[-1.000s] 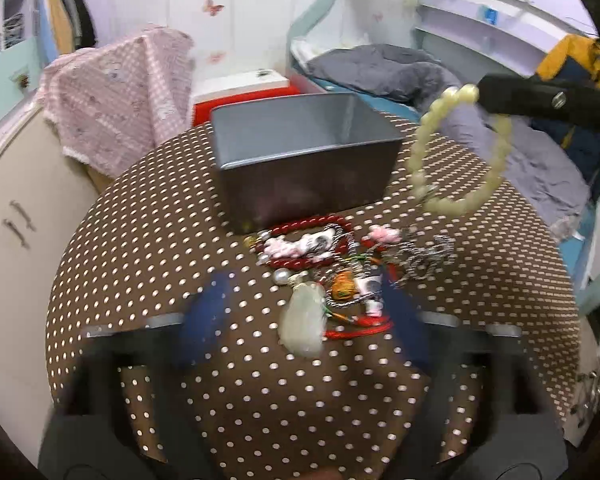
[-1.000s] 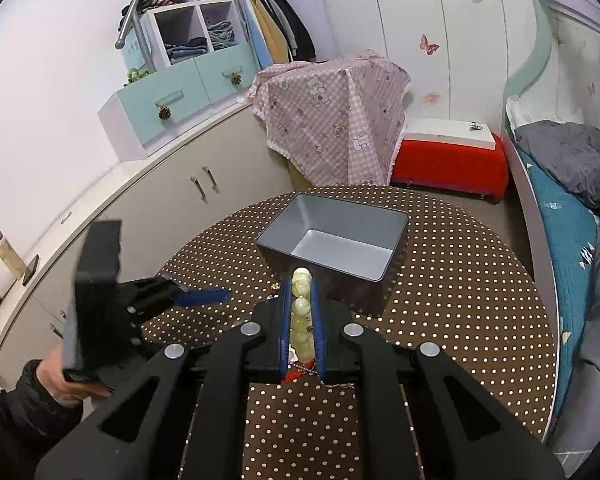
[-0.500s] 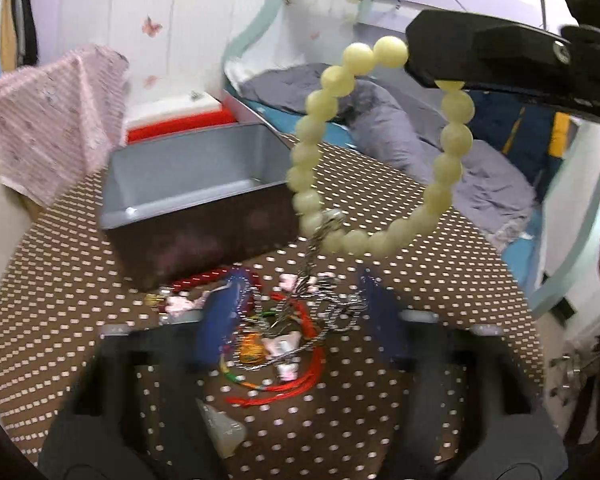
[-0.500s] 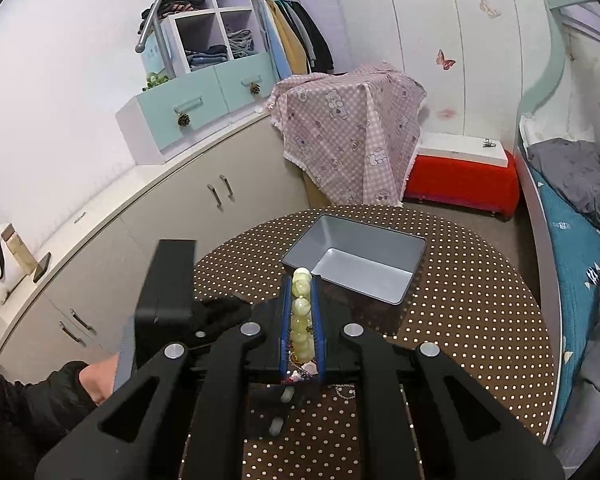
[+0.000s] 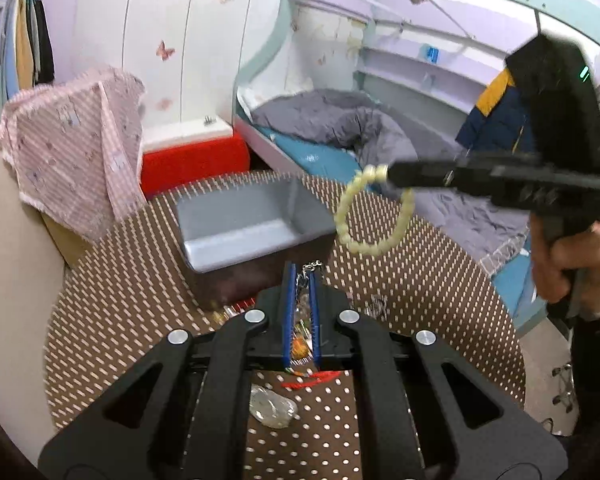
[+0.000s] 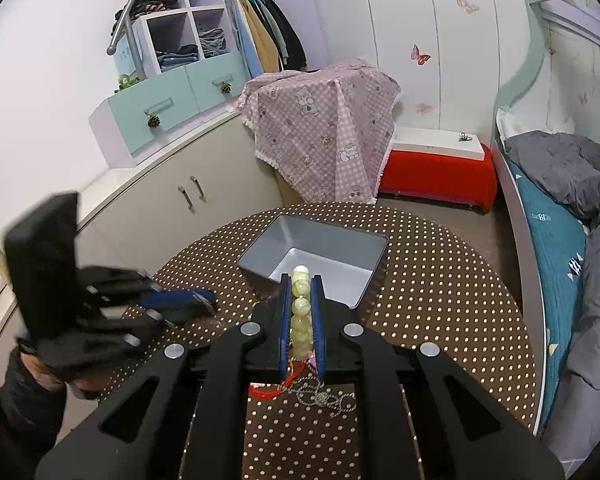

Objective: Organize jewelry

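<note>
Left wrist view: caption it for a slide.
Left gripper shut on a silver chain before the grey box; right gripper dangles a pale bead bracelet.

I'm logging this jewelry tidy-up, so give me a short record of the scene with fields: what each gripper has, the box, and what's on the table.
left gripper: jaws have just closed, shut on the silver chain
right gripper: shut on the pale green bead bracelet, held up near the box
grey box: open, looks empty, on the dotted table
left on table: red cord, pale stone pendant
</note>
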A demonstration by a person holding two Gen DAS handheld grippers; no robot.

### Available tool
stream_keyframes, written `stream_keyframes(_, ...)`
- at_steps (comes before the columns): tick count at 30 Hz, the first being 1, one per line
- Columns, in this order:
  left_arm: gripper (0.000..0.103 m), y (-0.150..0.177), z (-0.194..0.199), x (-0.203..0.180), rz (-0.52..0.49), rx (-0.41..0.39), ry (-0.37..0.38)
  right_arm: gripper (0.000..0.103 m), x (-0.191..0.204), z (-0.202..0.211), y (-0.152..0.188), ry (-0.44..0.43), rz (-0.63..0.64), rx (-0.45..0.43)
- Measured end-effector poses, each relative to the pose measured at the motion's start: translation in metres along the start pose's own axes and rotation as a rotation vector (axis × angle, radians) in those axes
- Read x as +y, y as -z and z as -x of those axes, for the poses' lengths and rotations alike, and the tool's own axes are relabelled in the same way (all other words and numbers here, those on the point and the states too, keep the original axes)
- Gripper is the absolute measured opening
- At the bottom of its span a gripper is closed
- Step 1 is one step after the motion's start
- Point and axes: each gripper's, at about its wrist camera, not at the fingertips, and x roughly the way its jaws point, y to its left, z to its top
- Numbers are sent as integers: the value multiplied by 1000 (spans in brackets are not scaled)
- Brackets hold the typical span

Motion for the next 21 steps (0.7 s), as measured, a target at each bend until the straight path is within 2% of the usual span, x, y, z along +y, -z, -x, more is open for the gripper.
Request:
stream_keyframes(4,7,-22,16,2,-39,-31,-27,8,-2,1,-14,-8,-4,-27)
stream_keyframes(9,7,-43,15,13,-44,-40,-67,8,-6,-5,-37,-18,-9,-50)
stream_keyframes(13,7,-63,-9,25,-15,-20,-86,8,-13,-23,-47,-20,-32,-37)
stream_keyframes(19,8,-73,-47,40,28,40,-104,10,-32,-54,-49,15,-92,7)
stream_keyframes(20,10,-74,-53,43,31,57,-146,14,-36,-57,-48,23,-115,12)
stream_keyframes(21,35,-73,-56,45,37,69,-176,21,-39,-57,-47,33,-130,14)
